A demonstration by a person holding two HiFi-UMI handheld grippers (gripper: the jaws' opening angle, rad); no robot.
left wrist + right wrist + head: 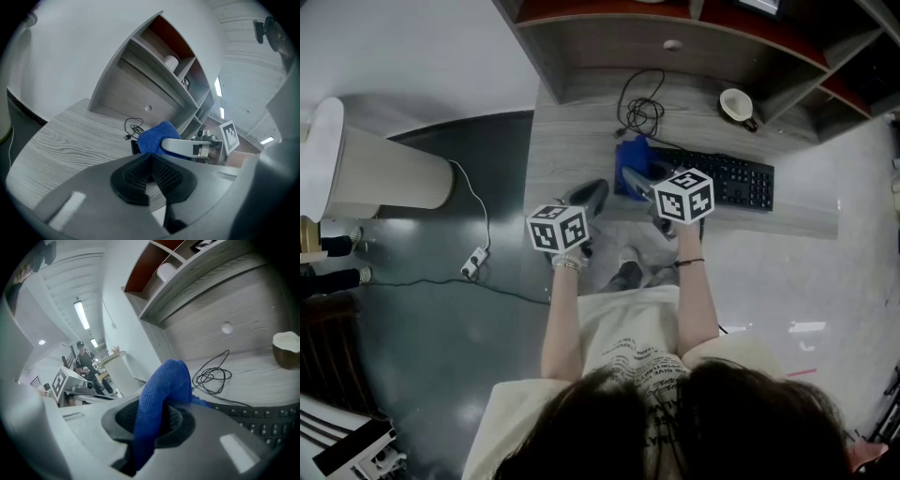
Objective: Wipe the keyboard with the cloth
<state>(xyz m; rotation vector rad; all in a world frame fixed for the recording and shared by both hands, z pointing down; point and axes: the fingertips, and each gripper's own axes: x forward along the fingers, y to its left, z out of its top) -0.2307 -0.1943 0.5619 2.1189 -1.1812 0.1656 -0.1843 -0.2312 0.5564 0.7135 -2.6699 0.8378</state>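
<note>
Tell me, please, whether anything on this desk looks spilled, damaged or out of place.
Nothing looks spilled or damaged. The only untidy thing is the black cable, lying in a loose tangle on the desk behind the keyboard. The cup stands upright.

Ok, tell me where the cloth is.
The blue cloth is clamped in the right gripper, at the left end of the keyboard on the desk.

So we've got a grey wood-grain desk (pixel 572 141) here. A black keyboard (pixel 736 183) lies along its near right edge. A tangled black cable (pixel 641 112) lies just beyond the keyboard's left end, and a white cup (pixel 736 105) sits far right. A shelf unit (pixel 694 42) runs along the far side.
</note>
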